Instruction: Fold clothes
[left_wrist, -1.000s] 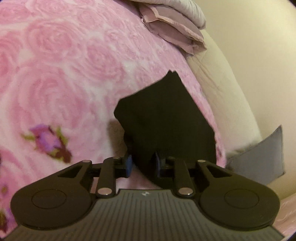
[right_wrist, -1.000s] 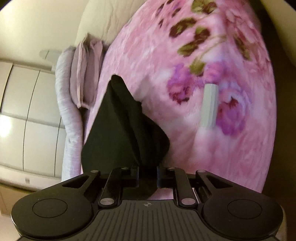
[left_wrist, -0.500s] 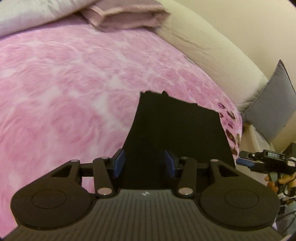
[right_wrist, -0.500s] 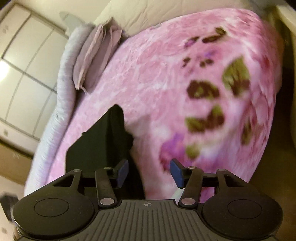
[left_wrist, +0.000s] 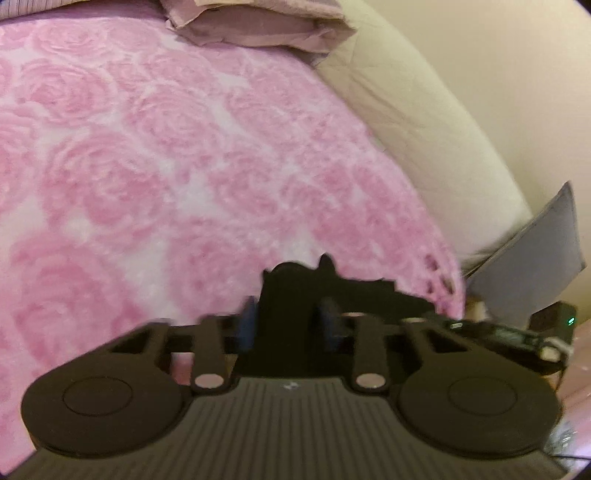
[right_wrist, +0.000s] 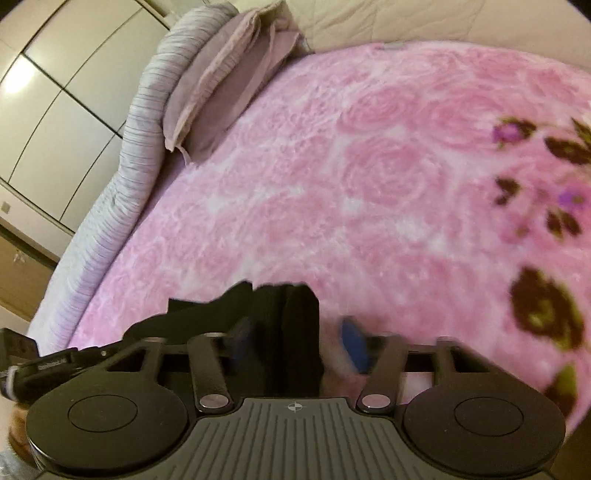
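Note:
A black garment (left_wrist: 295, 288) lies folded and low on the pink rose blanket (left_wrist: 184, 166). In the left wrist view it fills the gap between my left gripper (left_wrist: 288, 325)'s blue pads, which stand apart and open. In the right wrist view the same garment (right_wrist: 280, 306) lies under the left half of my right gripper (right_wrist: 297, 345), whose jaws are wide open; bare blanket (right_wrist: 369, 184) shows beside the right pad. Each view catches the other gripper at its edge: the right gripper (left_wrist: 498, 336) and the left gripper (right_wrist: 44, 362). Both views are motion-blurred.
Mauve pillows (left_wrist: 258, 22) lie at the head of the bed, beside striped grey bedding (right_wrist: 140, 147). A cream padded bed side (left_wrist: 424, 129) and a grey cushion (left_wrist: 532, 266) border the right. White wardrobe doors (right_wrist: 48, 110) stand beyond the bed.
A second ago both grippers were shut on the raised black garment. They have opened and let it go; it now lies on the blanket, and both cameras have tilted up and drawn back.

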